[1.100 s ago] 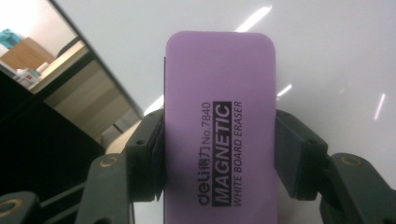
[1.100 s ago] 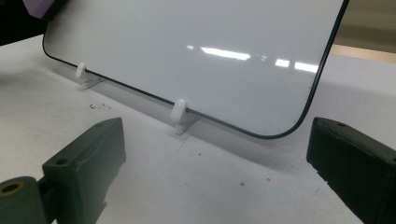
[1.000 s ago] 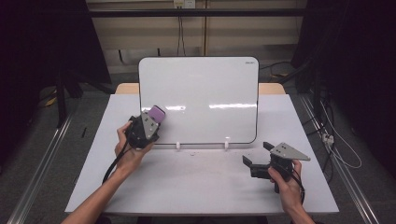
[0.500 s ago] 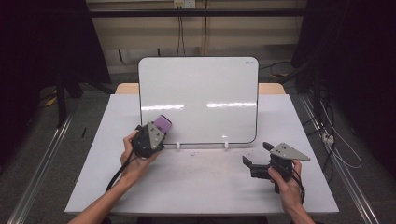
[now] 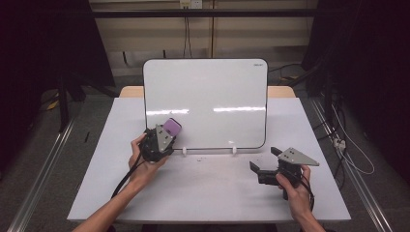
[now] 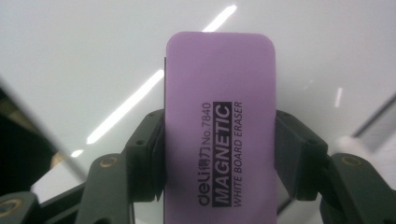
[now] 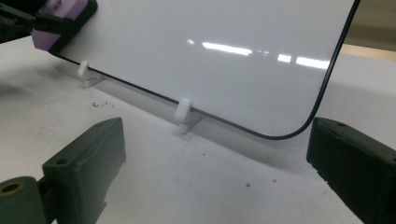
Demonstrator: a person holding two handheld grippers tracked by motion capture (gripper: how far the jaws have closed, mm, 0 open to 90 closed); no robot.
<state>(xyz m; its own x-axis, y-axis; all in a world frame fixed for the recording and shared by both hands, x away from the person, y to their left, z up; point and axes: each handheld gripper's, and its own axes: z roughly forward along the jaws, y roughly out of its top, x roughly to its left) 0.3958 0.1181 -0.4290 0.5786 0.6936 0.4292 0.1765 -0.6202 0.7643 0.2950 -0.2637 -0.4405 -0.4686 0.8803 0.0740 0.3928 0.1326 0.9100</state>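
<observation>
up close, the left gripper (image 6: 219,154) has its two black jaws clamped on the long sides of a purple magnetic whiteboard eraser (image 6: 220,126), which in the high view sits at the whiteboard's (image 5: 208,96) seven o'clock corner, against or just off its face, i cannot tell which. over at the table's (image 5: 203,193) four o'clock, the right gripper (image 5: 263,162) rests in the person's right hand (image 5: 295,191) with jaws wide apart and empty, pointing toward ten o'clock at the board's lower edge and its small white feet (image 7: 184,114).
</observation>
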